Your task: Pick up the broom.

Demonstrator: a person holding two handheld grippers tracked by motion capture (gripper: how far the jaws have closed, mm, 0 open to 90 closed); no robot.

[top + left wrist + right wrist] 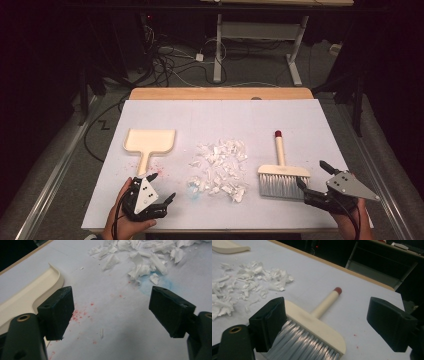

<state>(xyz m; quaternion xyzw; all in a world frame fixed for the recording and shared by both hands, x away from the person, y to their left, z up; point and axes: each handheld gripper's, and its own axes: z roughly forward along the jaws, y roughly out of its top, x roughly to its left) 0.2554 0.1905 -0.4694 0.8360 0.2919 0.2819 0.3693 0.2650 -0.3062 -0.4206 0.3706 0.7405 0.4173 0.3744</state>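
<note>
Lying in the middle of the table, the paper scraps mark the centre: the dustpan sits left of them, the brush right. Both the left gripper and the right gripper are spread wide, grasping nothing.

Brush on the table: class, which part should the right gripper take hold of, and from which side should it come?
Probably the brush's round handle, taken from above with the jaws either side. It lies flat, slim enough for the open right gripper, pointing away from the person; the wide head looks harder to span.
</note>
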